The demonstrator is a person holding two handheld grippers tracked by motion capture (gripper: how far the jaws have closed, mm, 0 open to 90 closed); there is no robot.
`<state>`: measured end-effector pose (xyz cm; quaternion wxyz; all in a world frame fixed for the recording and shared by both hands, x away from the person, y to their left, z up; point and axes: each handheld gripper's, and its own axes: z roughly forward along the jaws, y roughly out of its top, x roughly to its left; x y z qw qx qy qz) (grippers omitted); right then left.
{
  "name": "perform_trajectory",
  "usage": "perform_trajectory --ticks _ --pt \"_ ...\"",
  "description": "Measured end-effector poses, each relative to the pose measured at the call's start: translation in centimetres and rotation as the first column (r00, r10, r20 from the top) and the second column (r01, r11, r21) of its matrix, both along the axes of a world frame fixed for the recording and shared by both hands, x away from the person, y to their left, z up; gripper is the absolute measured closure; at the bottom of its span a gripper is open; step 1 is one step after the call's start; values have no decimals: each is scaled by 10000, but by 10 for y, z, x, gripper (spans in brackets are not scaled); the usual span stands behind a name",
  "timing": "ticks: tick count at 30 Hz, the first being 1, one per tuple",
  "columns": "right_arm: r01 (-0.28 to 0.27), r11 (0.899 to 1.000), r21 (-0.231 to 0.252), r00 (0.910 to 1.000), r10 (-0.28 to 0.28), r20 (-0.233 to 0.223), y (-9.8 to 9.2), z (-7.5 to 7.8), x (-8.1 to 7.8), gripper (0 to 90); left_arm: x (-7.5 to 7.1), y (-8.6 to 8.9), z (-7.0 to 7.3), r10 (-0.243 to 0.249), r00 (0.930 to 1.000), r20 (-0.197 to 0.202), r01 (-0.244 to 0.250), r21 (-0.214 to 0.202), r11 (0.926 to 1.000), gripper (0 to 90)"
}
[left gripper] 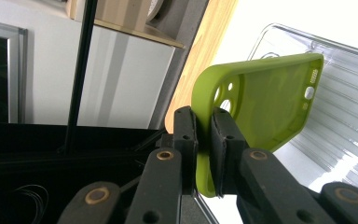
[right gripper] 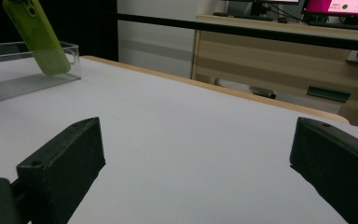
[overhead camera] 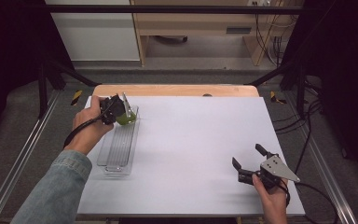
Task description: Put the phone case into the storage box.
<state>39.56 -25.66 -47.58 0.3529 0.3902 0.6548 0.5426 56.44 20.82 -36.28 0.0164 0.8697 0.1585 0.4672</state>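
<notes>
- Jaws of the left gripper (left gripper: 204,140) pinch one edge of a green phone case (left gripper: 261,100), at the upper left of the high view, over the far end of a clear tray (overhead camera: 116,154).
- Case looks light, soft and bendy; gripping the rim suits it.
- Right gripper (overhead camera: 249,163) rests spread and empty, lower right, well apart.
- White table (overhead camera: 191,140) lies between; tray walls (right gripper: 72,56) could catch the case.
</notes>
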Motion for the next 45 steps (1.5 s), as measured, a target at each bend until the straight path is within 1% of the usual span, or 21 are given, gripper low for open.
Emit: perform_trajectory --ticks 1,6,9,23,33,40,43,45 --pt "5 10000 14 10000 -5 -5 0 0 0 31 0 0 1 -5 10000 -16 5 82 10000 816" --pt "-5 10000 31 10000 6 -11 0 0 0 31 2 -4 3 -75 10000 -5 75 112 9999 815" --pt "-27 10000 21 10000 27 -7 0 0 0 31 1 -5 4 -89 10000 -39 90 277 9996 816" --pt "-65 10000 -70 10000 65 2 2 -1 0 28 3 -7 5 -276 9993 -247 289 569 9980 815" --pt "-61 10000 -58 10000 61 -1 2 -1 1 28 4 -10 3 -346 9988 -357 368 624 9974 815" --pt "-114 9999 -104 9999 114 -30 4 -1 1 28 8 -13 4 -481 9979 -436 517 858 9950 815" --pt "-105 9999 -75 9999 105 -40 3 -1 1 28 9 -12 3 -531 9977 -415 564 823 9950 815" --pt "-118 9999 -84 9999 117 -61 4 -1 1 27 10 -12 4 -476 9976 -493 514 785 9956 814"
